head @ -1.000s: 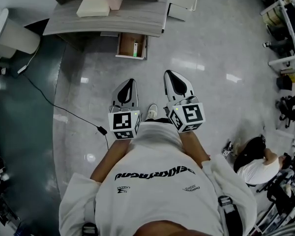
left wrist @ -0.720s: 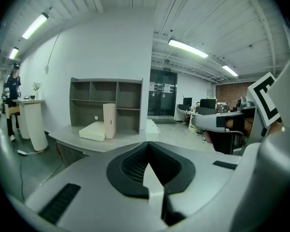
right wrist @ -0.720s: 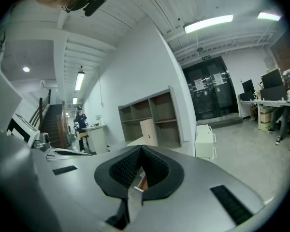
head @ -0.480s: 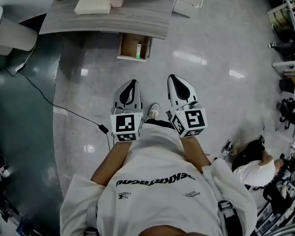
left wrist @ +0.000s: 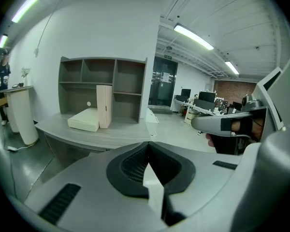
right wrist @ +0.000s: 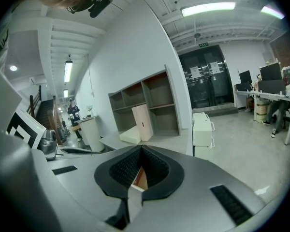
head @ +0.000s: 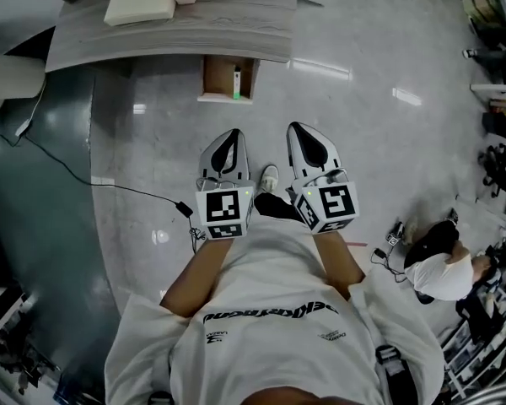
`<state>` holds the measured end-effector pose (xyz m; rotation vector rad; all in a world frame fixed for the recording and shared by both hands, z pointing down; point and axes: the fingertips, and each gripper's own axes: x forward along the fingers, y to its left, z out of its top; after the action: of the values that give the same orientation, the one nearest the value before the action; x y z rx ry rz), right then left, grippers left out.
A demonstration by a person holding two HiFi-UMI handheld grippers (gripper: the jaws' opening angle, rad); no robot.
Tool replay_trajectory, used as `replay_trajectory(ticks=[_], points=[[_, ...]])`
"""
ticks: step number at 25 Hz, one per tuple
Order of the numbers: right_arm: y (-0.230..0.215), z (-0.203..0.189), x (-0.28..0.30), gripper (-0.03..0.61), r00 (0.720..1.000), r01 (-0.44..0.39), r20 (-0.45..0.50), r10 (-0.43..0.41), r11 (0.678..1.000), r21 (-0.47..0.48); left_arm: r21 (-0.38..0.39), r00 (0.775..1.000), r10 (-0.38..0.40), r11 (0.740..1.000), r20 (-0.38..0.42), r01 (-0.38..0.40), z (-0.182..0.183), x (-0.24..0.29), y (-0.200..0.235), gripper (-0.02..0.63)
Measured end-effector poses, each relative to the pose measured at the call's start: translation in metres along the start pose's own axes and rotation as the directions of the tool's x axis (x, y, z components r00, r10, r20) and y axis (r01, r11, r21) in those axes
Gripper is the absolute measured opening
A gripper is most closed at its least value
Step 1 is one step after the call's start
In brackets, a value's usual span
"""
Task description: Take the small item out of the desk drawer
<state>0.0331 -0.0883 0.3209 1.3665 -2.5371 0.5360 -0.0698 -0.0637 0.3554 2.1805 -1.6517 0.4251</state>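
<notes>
Left hand-held gripper and right hand-held gripper closed, short of open drawer

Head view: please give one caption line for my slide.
Both shut, the left gripper and right gripper point toward the open drawer of the desk, where the small item lies.

1. Bright, even indoor light comes from ceiling tube lights.
2. In the head view, the glossy floor carries white glare patches; shadows stay faint.
3. Both gripper views bulge strongly, with dark vignetted corners.
4. Their near foreground looks soft and the distance sharper.
</notes>
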Motion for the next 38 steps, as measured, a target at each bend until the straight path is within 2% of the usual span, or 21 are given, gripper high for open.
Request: replay_trajectory(ticks=[6, 13, 24, 34, 38], points=[[-0.012, -0.016, 0.033, 0.032, 0.999, 0.019, -0.032, -0.019, 1.0, 0.022, 0.011, 0.998, -0.037, 0.999, -0.043, 0.038, -0.009, 0.035, 0.014, 0.015], [-0.022, -0.043, 0.063, 0.032, 0.996, 0.031, -0.081, -0.027, 0.999, 0.038, -0.006, 0.994, -0.031, 1.0, -0.106, 0.031, -0.035, 0.072, 0.037, 0.015], [-0.042, -0.083, 0.105, 0.032, 0.991, 0.045, -0.129, -0.038, 0.998, 0.054, 0.007, 0.983, -0.038, 0.999, -0.181, 0.04, -0.077, 0.142, 0.053, 0.017], [-0.062, -0.132, 0.119, 0.032, 0.983, 0.078, -0.175, -0.061, 0.993, 0.094, -0.01, 0.969, -0.035, 0.999, -0.243, 0.033, -0.122, 0.188, 0.064, 0.018], [-0.064, -0.148, 0.119, 0.032, 0.979, 0.078, -0.194, -0.056, 0.991, 0.107, -0.022, 0.956, -0.032, 0.999, -0.29, 0.027, -0.144, 0.201, 0.069, 0.02]])
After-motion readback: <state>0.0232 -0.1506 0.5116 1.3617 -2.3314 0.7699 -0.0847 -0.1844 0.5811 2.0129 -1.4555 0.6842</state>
